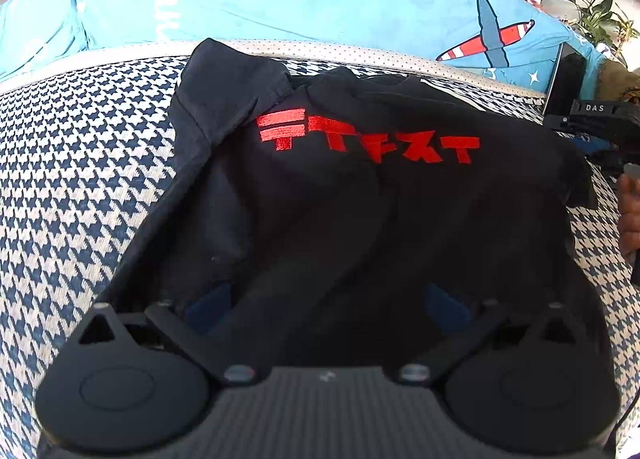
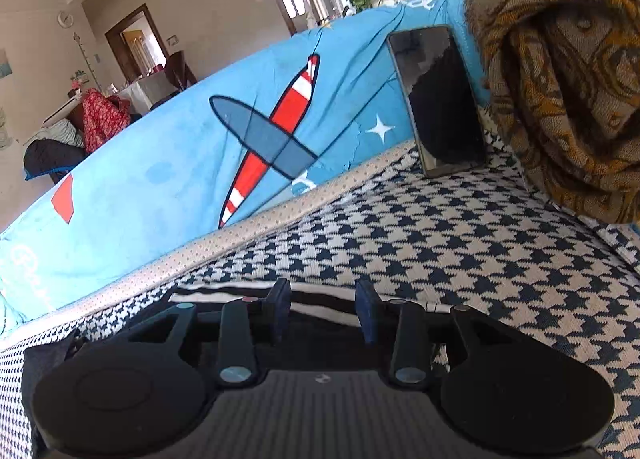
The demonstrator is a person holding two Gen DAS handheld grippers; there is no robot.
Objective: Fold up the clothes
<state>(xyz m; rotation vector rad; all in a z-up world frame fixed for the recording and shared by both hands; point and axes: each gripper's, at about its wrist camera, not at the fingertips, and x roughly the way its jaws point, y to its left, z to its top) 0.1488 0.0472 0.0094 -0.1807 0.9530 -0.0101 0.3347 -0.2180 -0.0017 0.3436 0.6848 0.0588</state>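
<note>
Black cotton T-shirt (image 1: 360,199) with red embroidered lettering: spread front-up on the blue-and-white houndstooth sofa seat (image 1: 72,163), collar toward the backrest under the light-blue aeroplane-print cover (image 1: 320,7). One sleeve already turned in over the chest at the upper left; body otherwise unfolded, with loose ridges across the middle. Opposite edge bunched near the far side, close to the other tool.

Left gripper (image 1: 328,307): set wide, blue pads low over the hem, nothing pinched between them.

Right gripper (image 2: 323,311): narrower gap, fingers apart, poised over dark cloth and a striped band at the seat edge; no fabric visibly clamped. Contact with the cloth below not determinable from the right wrist view.

Progress, as a judgement: partial at most. One sleeve in; second sleeve, side folds and the lengthwise fold remaining. No stack of folded garments in view.

Nearby, clear of the shirt: black smartphone (image 2: 438,99) propped against the backrest, brown patterned woven throw (image 2: 568,79) beside it.
</note>
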